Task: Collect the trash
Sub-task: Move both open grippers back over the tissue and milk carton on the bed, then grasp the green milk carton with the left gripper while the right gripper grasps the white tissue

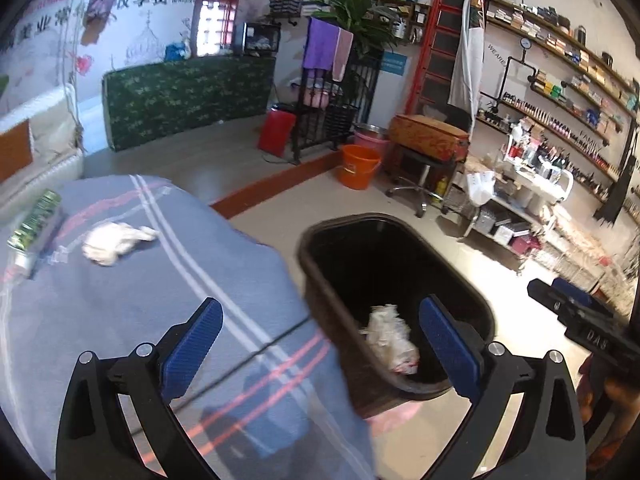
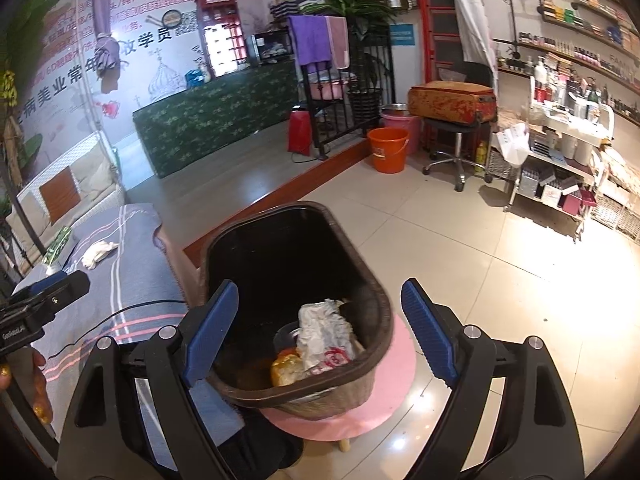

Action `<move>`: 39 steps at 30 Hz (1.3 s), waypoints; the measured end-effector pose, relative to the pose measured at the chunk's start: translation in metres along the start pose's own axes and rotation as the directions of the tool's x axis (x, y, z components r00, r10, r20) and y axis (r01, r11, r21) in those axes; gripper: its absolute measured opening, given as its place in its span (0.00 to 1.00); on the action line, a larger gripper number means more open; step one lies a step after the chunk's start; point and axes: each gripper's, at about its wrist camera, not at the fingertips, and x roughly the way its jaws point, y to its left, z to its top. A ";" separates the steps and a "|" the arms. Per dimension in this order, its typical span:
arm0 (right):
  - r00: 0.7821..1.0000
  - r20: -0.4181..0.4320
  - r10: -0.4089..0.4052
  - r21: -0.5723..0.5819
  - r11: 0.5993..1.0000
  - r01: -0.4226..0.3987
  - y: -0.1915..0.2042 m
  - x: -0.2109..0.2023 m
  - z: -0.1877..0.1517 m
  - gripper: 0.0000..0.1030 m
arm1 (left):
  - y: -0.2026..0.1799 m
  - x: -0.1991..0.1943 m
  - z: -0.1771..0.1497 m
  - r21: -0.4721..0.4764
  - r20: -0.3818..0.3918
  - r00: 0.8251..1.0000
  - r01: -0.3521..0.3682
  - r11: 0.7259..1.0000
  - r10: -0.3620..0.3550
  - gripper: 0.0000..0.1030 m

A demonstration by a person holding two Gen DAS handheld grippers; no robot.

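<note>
The setting was a shop room with a pale tiled floor [image 2: 460, 248], wall shelves of bottles and boxes [image 1: 560, 92], an orange bucket [image 2: 387, 149] and a green patterned counter [image 1: 188, 96]. In the foreground lay a bed covered by a grey-blue striped blanket [image 1: 132, 300], and just beside its edge a dark woven trash bin [image 2: 372, 320] stood on a pink stool [image 2: 384, 400]. Inside the bin lay a crumpled white wrapper [image 2: 324, 336] with red print, a piece of orange peel [image 2: 286, 368] and a clear plastic cup [image 2: 285, 334]. The left gripper [image 1: 320, 344] hung with its 2 blue pads spread wide, 1 over the blanket and 1 over the bin's opening, nothing between them. The right gripper [image 2: 316, 324] was likewise wide apart and empty, its jaws framing the bin from above. A crumpled white tissue [image 1: 116, 242] remained on the blanket, well apart from the bin, near a green packet [image 1: 34, 220] at the bed's far edge.
</note>
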 end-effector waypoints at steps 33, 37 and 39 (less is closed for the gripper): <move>0.855 -0.337 0.393 -0.359 0.786 -0.503 0.305 0.097 0.004 0.81 | 0.248 -0.061 -0.023 -0.293 -0.042 0.923 -0.377 0.879 0.382 0.94; 0.853 -0.367 0.370 -0.385 0.775 -0.501 0.329 0.120 0.008 0.81 | 0.270 -0.033 -0.001 -0.278 -0.068 0.917 -0.396 0.875 0.393 0.93; 0.846 -0.394 0.360 -0.388 0.769 -0.508 0.339 0.134 0.013 0.81 | 0.281 -0.020 0.009 -0.249 -0.078 0.911 -0.412 0.877 0.405 0.90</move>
